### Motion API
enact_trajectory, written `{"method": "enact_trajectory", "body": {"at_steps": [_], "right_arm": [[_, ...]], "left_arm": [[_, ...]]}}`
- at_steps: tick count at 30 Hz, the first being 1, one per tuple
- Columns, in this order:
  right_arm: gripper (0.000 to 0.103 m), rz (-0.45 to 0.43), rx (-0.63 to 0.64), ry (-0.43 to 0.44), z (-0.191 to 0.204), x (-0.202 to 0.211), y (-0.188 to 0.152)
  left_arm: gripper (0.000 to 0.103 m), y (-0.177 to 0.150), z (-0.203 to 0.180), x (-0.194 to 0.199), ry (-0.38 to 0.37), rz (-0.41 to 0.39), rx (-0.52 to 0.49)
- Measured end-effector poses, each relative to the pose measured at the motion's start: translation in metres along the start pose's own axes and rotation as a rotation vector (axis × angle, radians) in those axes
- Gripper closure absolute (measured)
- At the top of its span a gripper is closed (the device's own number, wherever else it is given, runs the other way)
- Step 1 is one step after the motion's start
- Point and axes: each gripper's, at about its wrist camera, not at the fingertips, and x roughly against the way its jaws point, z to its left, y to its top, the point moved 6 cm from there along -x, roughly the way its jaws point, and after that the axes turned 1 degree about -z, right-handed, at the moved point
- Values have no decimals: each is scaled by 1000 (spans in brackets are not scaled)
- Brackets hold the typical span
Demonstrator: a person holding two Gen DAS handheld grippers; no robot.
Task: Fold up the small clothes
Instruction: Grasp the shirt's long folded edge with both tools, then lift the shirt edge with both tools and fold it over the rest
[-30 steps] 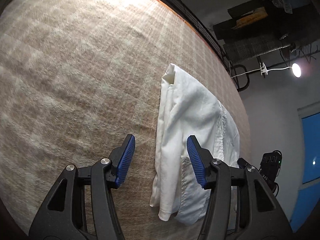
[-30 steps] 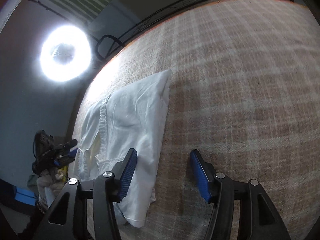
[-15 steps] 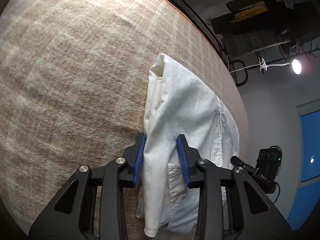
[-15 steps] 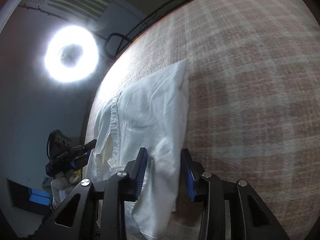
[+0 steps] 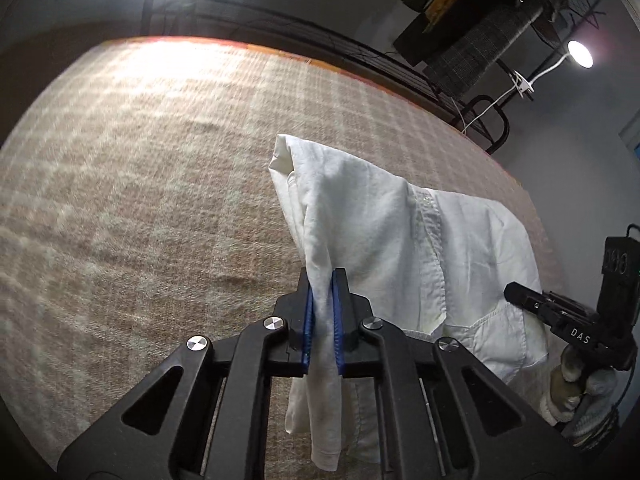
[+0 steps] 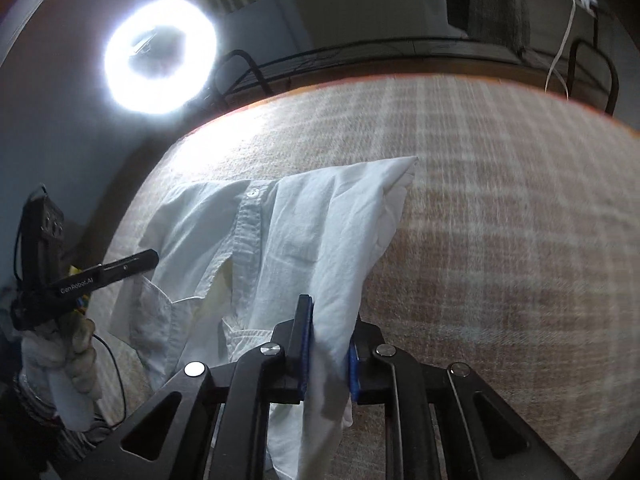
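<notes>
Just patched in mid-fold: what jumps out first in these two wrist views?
The white shirt dominates, pulled up off the plaid blanket in the middle of both views. The left claw and right claw are each closing on a bunched edge of it, cloth between the blue pads. A glaring ring light sits upper left in the right wrist view.

Both wrist views look steeply down, close over the same shirt [image 5: 400, 248].

Dim room, glaring ring light [image 6: 160, 56], fisheye-bent, slightly blurred edges.
</notes>
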Motion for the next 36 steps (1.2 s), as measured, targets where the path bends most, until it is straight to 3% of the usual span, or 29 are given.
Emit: {"method": "enact_trajectory", "body": {"at_steps": [8,17,26,36], "right_arm": [[91,-60,148,-145,31,31,2],[93,-108,179,-232,15,62,3],[93,-149,141,-270,-29,88,11],[94,-198,55,-349,-125,111,44]], "left_arm": [[98,-3,-38,20,-40,-52,-106],[99,-10,-85,3,-102,-20,-167],[99,1,-156,-31,-165,-9,-216],[99,36,-249,-92,-236,8,-292]]}}
